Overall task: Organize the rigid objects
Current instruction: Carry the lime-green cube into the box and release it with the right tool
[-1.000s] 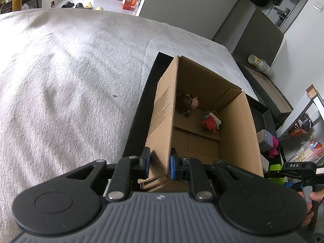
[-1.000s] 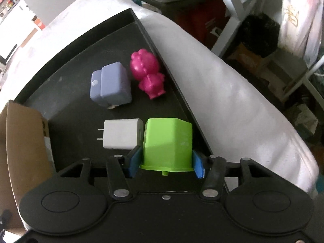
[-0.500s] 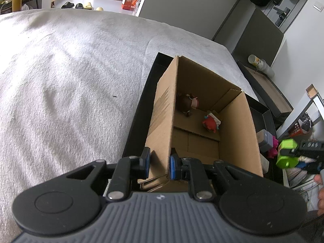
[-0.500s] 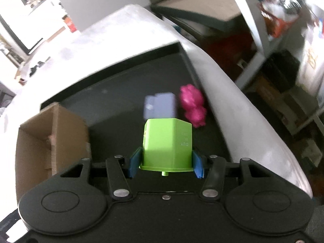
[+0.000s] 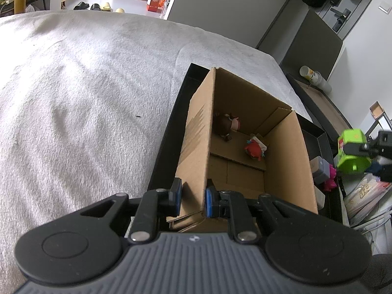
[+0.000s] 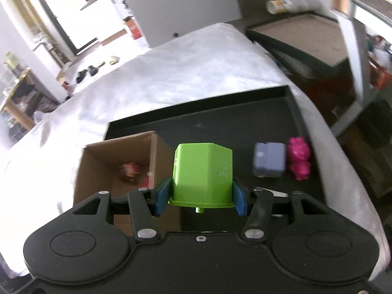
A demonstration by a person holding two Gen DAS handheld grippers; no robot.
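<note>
Two tools are at work over a shallow black tray lying on a grey-white blanketed bed. The left tool is clamped on the near left wall of an open brown cardboard box standing in the tray; inside the box lie a small brown-haired doll figure and a small red toy. The right tool is clamped on a lime-green plastic block, held in the air above the tray just right of the box. Further right, on the tray floor, a lavender block-shaped adapter sits just beside a magenta plastic figure.
</note>
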